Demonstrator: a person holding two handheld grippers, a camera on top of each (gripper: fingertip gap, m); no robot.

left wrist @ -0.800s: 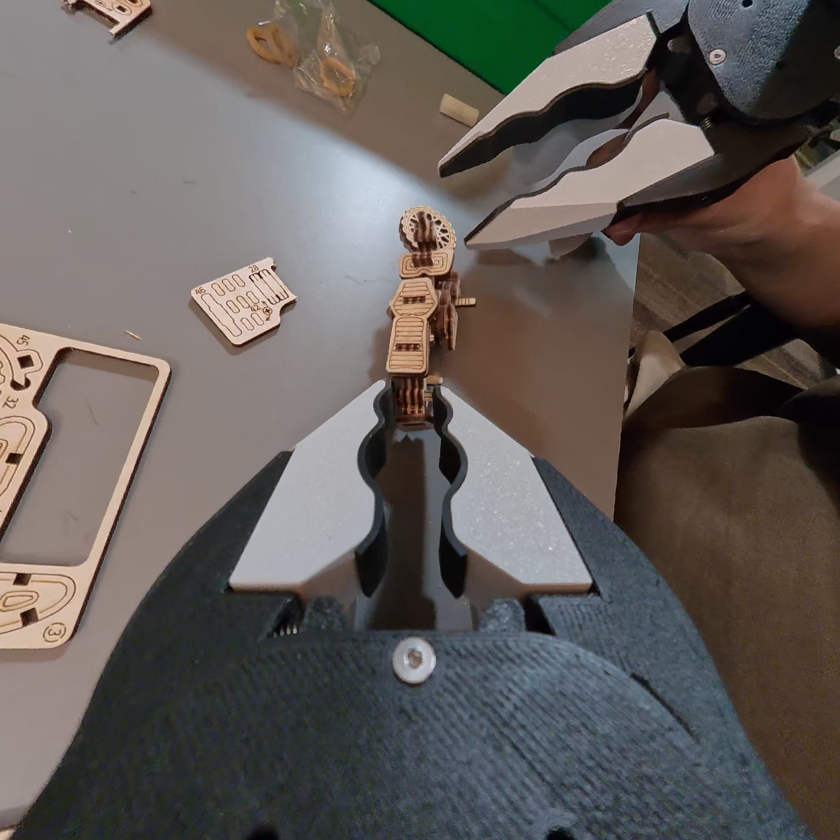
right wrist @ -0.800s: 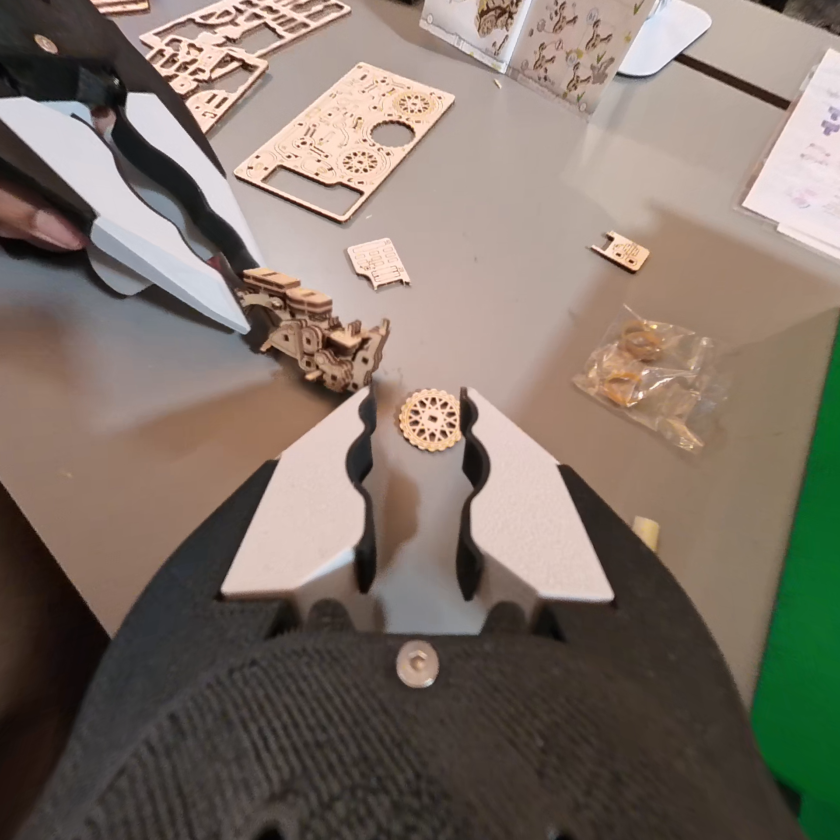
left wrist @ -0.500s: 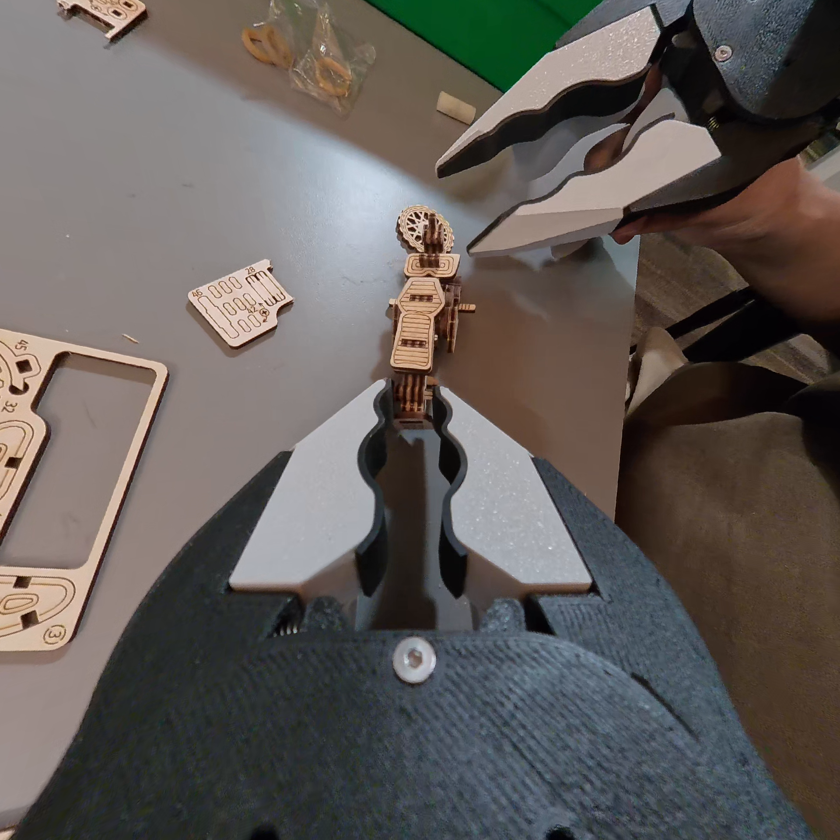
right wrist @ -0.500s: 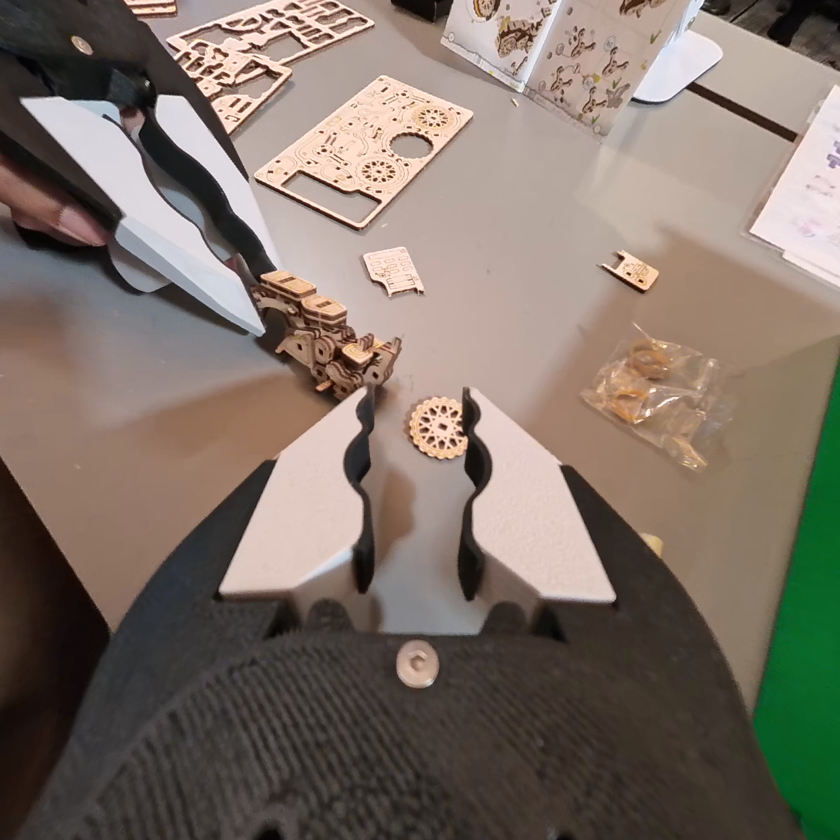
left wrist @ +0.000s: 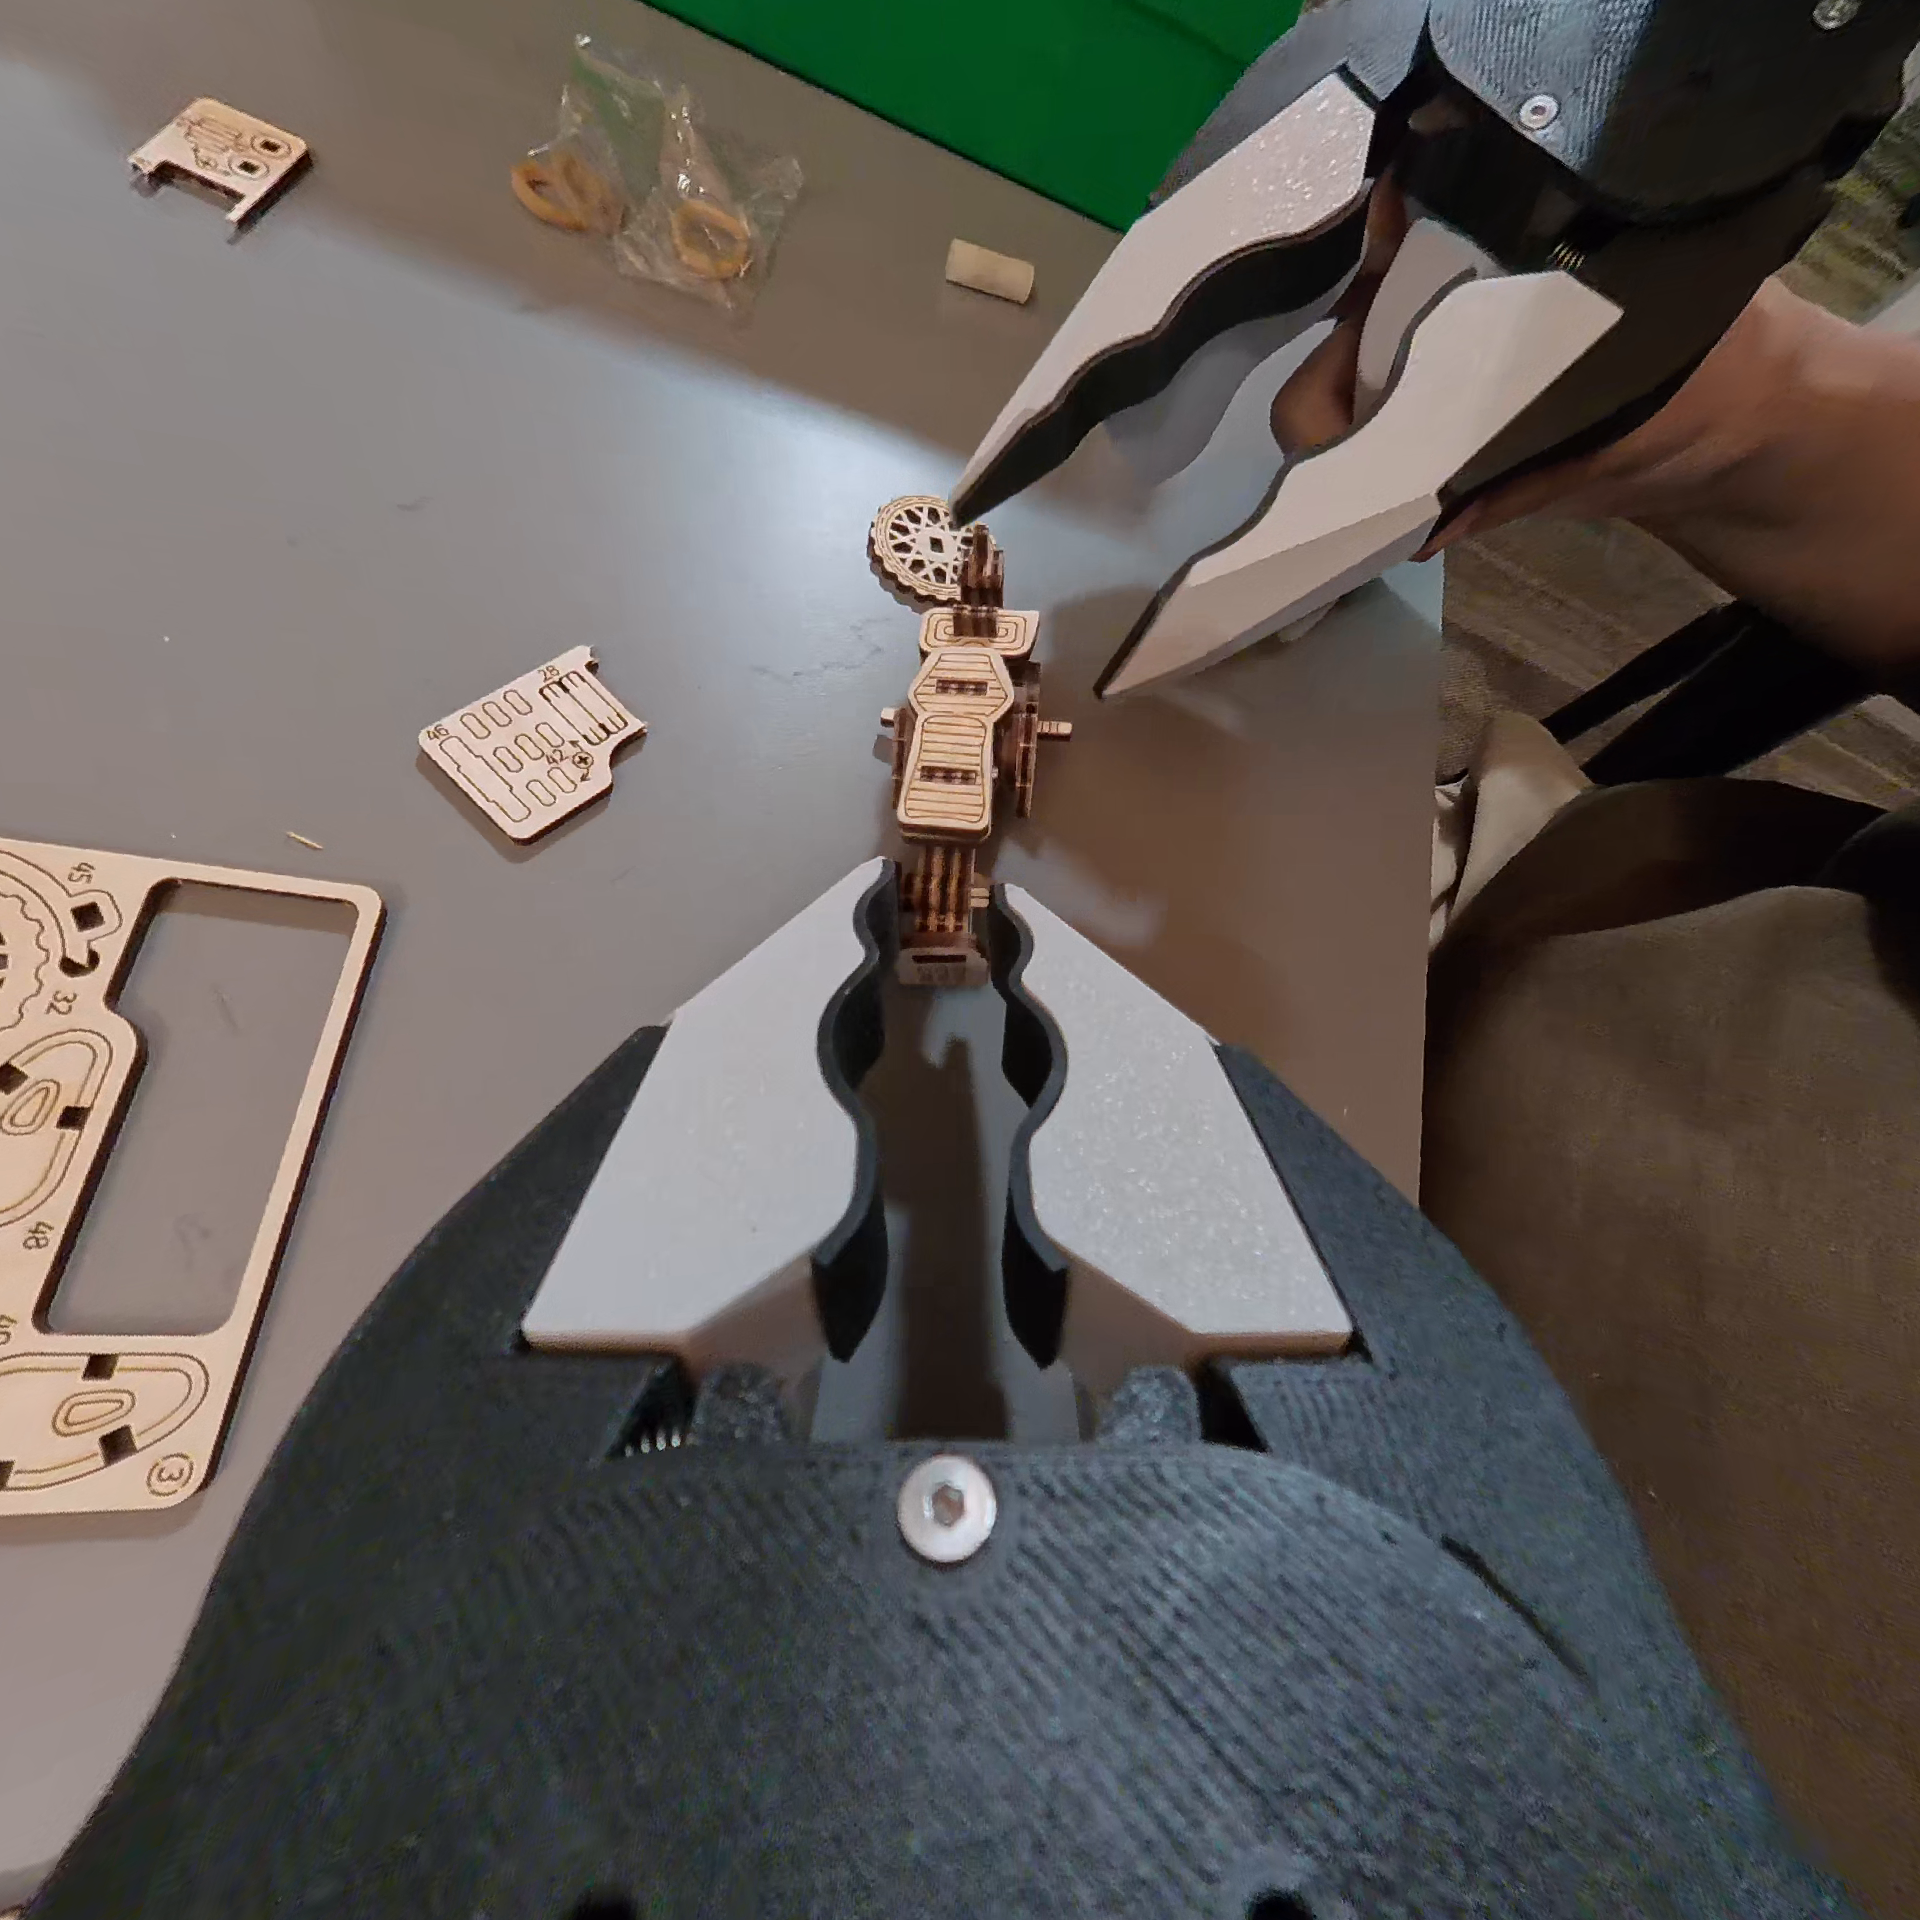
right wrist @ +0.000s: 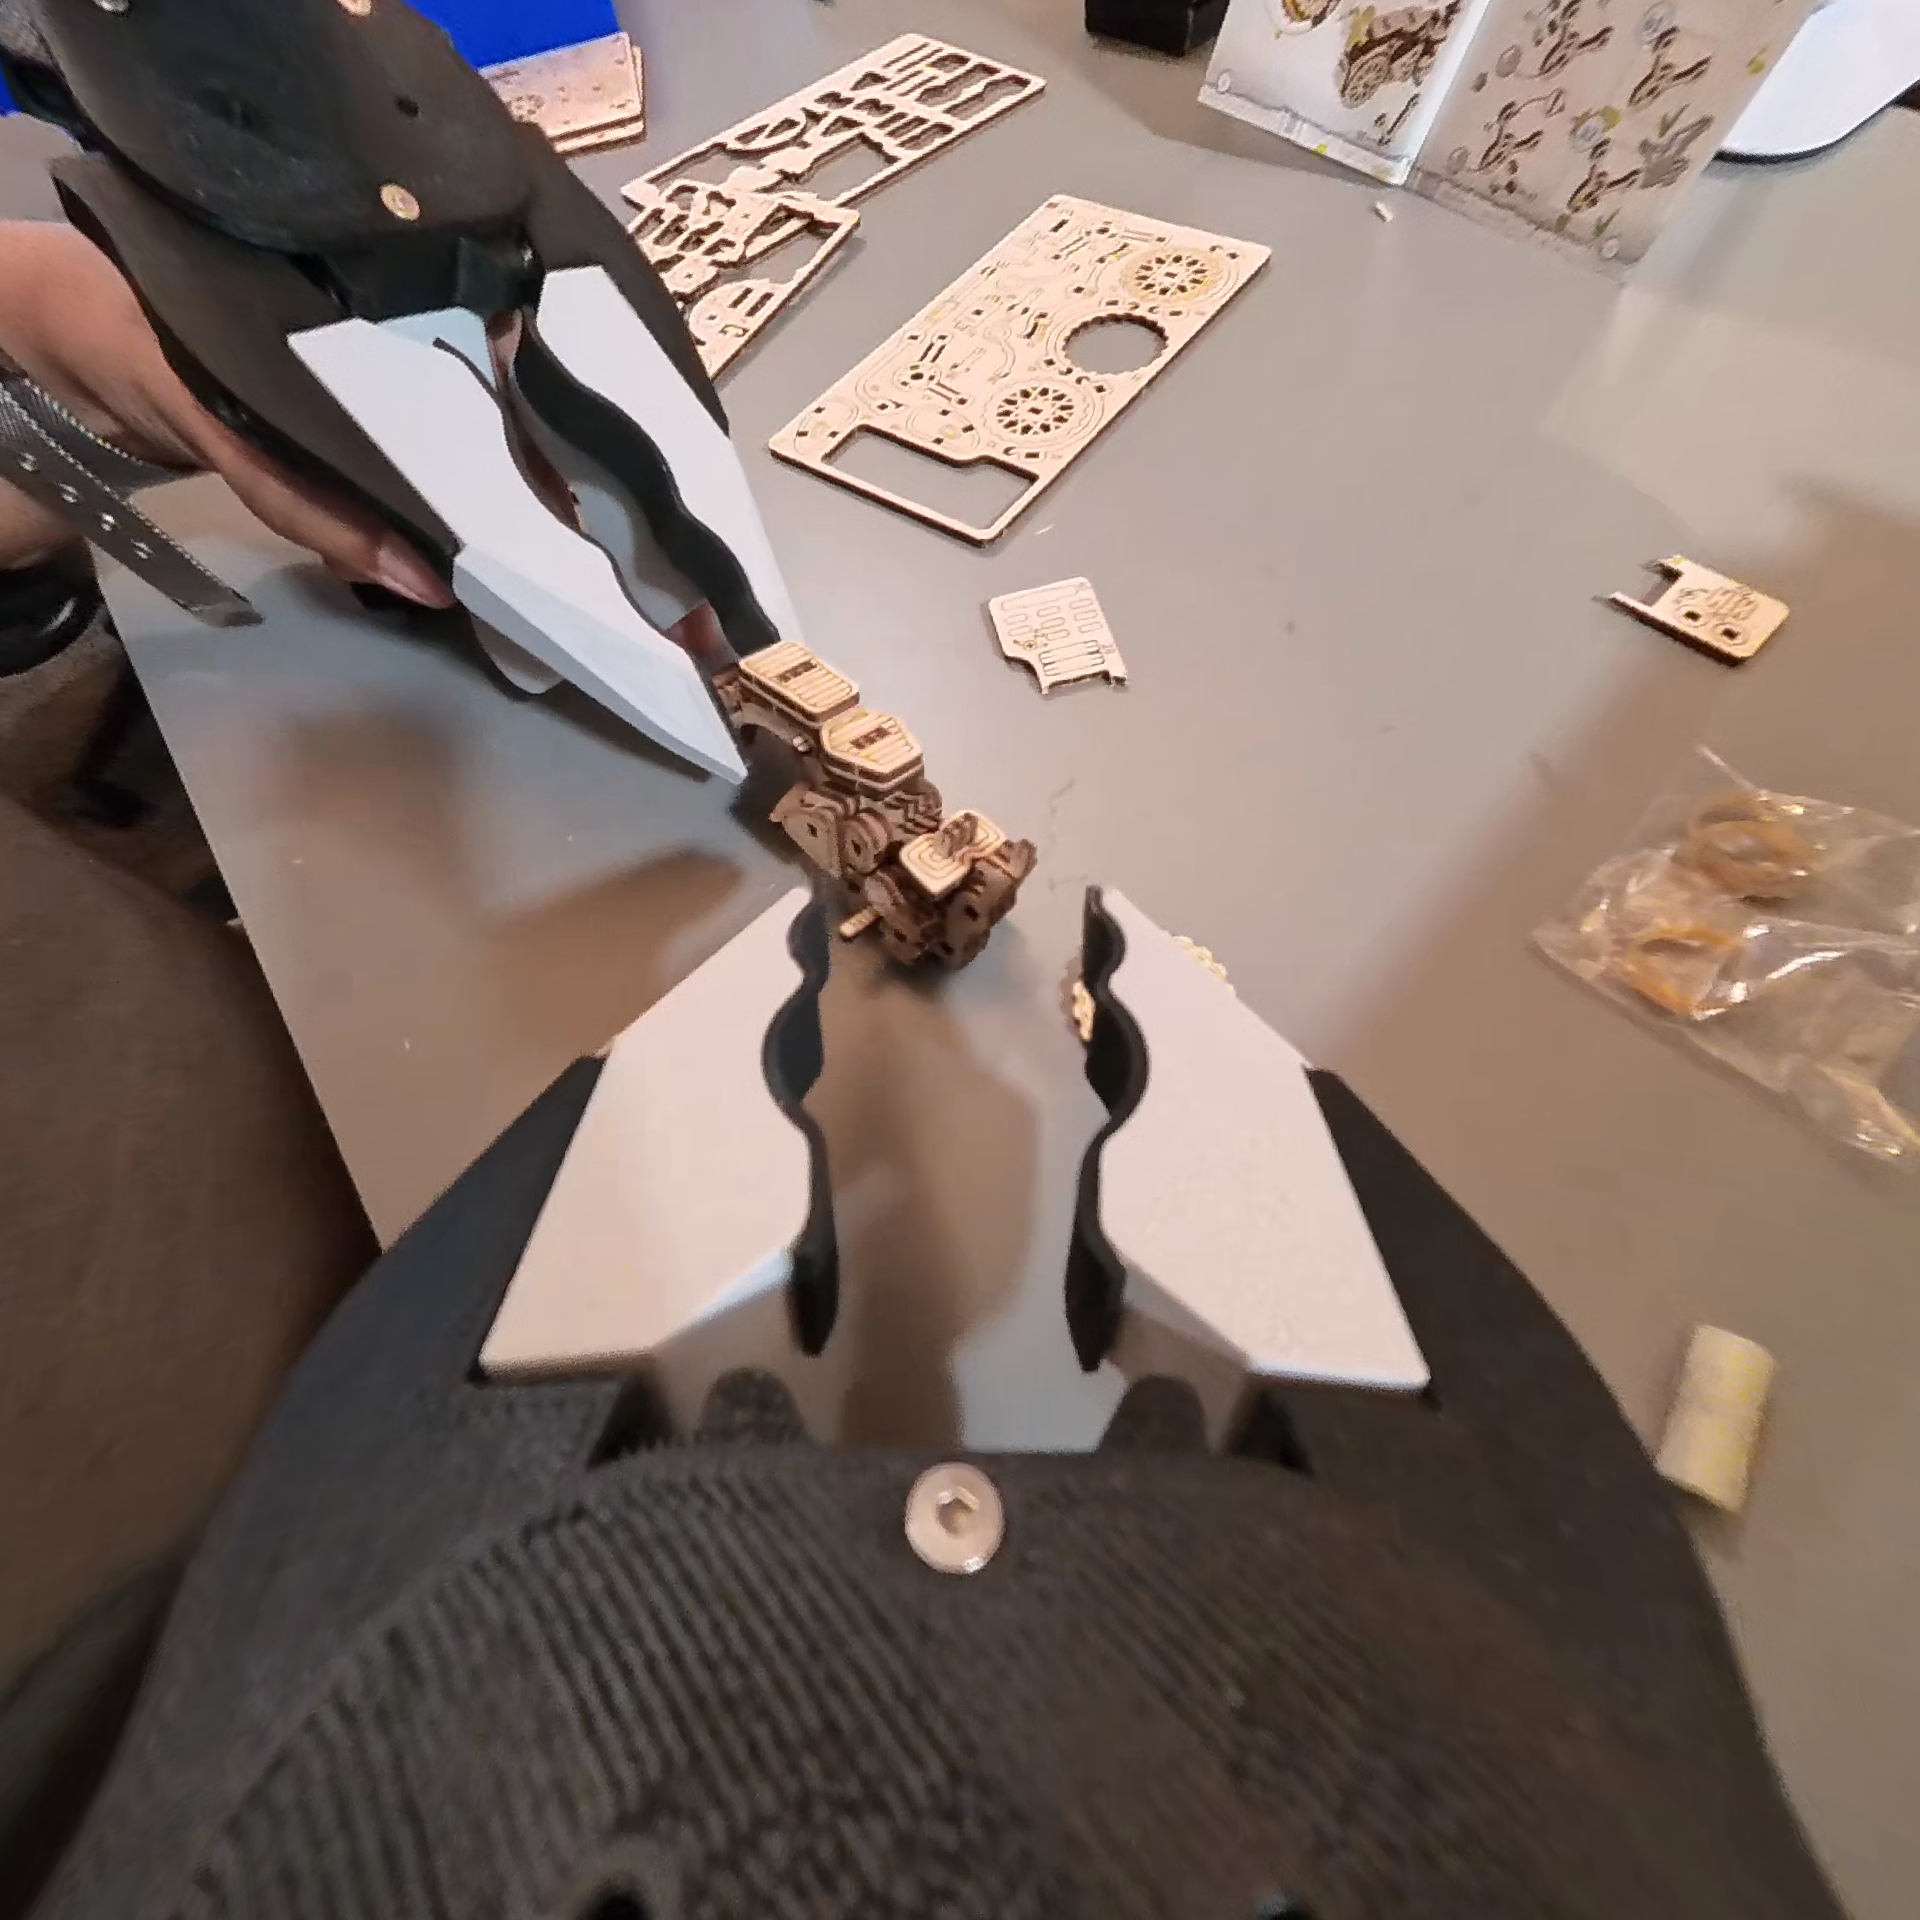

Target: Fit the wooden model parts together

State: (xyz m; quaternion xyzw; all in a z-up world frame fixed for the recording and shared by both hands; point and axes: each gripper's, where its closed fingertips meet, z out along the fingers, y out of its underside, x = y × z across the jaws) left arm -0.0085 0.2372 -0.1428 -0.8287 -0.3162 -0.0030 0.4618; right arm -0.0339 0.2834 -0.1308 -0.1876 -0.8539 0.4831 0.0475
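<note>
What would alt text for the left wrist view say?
The left claw grips one end of a small wooden model on a grey table. The right claw, open, reaches toward a loose wooden wheel at the model's far end. Cut-out wooden sheets lie left.

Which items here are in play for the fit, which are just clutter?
In play: wooden model, held by left gripper; loose wheel under open right gripper.

Lying about: part sheets, small offcut, bagged rings, white cylinder.
</note>
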